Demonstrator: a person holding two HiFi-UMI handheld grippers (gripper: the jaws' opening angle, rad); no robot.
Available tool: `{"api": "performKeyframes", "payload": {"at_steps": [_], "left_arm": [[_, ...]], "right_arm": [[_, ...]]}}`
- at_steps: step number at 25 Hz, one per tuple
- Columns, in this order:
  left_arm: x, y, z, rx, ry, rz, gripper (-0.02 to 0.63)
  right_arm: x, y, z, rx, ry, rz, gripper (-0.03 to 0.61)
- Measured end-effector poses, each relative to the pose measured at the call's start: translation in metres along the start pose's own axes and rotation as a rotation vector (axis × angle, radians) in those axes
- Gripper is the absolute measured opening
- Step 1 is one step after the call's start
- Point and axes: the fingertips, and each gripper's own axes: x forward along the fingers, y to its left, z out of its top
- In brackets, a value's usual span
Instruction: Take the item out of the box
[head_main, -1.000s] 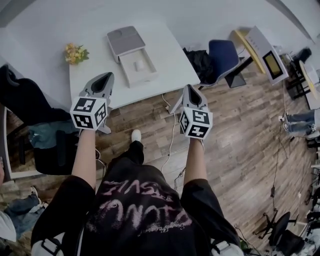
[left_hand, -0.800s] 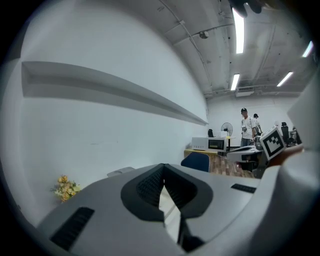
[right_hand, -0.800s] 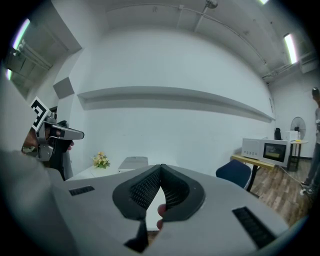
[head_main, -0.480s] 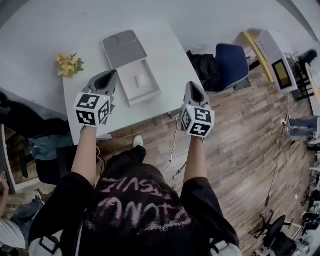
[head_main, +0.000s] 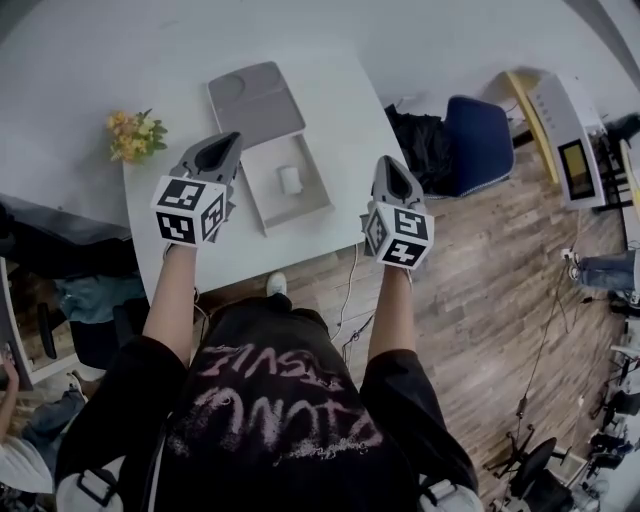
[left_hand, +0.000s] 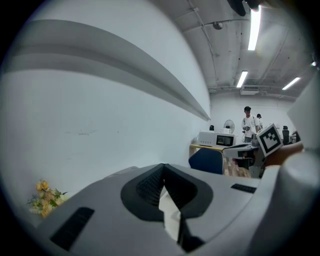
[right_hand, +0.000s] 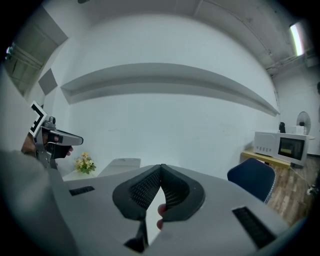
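Observation:
An open grey box (head_main: 292, 185) lies on the white table (head_main: 330, 110), with a small white item (head_main: 290, 180) in its tray. Its flat lid (head_main: 255, 98) lies just behind it and touches it. My left gripper (head_main: 228, 141) hovers over the table at the box's left edge, jaws shut and empty. To the right of the box, my right gripper (head_main: 387, 166) is over the table's right edge, pads together with nothing in them. In the left gripper view the jaws (left_hand: 162, 167) meet at the tip. The right gripper view shows the same (right_hand: 161, 167). The box is hidden in both.
A small bunch of yellow flowers (head_main: 134, 135) stands at the table's left. A blue chair (head_main: 478, 142) with a dark bag (head_main: 420, 135) is to the right of the table. Further right is a yellow side table with a microwave (head_main: 567, 130). Cables hang from the table's front edge. People stand far off (left_hand: 248, 120).
Both grippers have moved forward together, from in front of the table's edge to either side of the box. The table and box now sit closer below me.

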Motion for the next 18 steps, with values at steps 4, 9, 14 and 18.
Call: {"api": "performKeyframes", "payload": {"at_steps": [4,9,14,18], "left_arm": [[0.007,0.006,-0.004,-0.010,0.011,0.002,0.002],[0.014,0.010,-0.005,-0.026,0.017,0.011,0.002],[0.020,0.010,-0.008,-0.036,0.033,0.036,0.002],[0.027,0.006,-0.011,-0.040,0.051,0.064,0.002]], "right_arm": [[0.013,0.001,0.001,0.001,0.007,0.009,0.009],[0.024,0.001,0.003,-0.006,0.011,0.027,0.009],[0.035,-0.004,0.003,-0.018,0.012,0.052,0.009],[0.048,-0.011,0.001,-0.024,0.016,0.089,0.009]]}}
